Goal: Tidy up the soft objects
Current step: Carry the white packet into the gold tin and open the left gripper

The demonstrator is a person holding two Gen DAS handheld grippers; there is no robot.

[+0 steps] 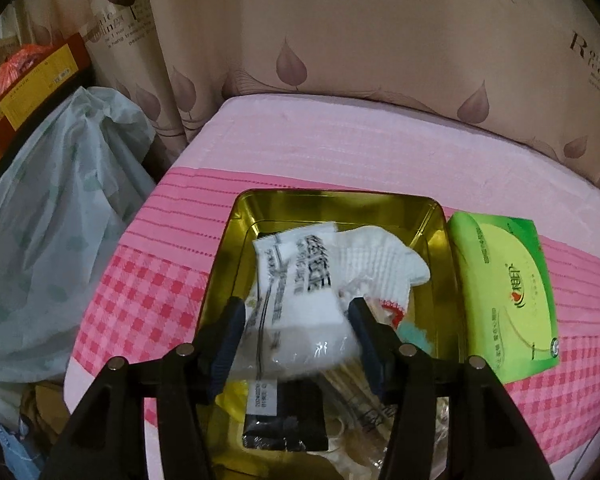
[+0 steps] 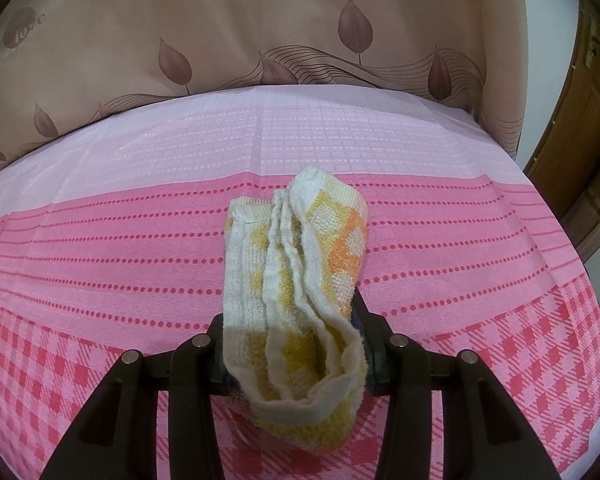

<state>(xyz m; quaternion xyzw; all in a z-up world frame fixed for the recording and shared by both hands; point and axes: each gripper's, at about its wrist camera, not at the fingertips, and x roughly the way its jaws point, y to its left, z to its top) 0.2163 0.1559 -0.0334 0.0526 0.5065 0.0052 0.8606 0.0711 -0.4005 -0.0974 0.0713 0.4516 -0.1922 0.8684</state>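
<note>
A gold tin box [image 1: 332, 197] stands on the pink cloth in the left wrist view. Inside it lie a white sock [image 1: 380, 260], a white printed packet [image 1: 296, 280] and other wrapped items. My left gripper [image 1: 296, 316] hangs over the tin, jaws spread wide, with the slightly blurred packet lying loose between them. A green tissue pack [image 1: 504, 292] rests right of the tin. In the right wrist view my right gripper [image 2: 290, 312] is shut on a folded yellow-and-white towel [image 2: 300, 248], which reaches forward over the cloth.
The pink checked cloth [image 2: 460, 240] covers the table, backed by a leaf-print curtain [image 1: 340, 60]. A pale plastic bag [image 1: 60, 220] and stacked boxes [image 1: 32, 84] crowd the left side. A wooden door [image 2: 580, 120] stands at the far right.
</note>
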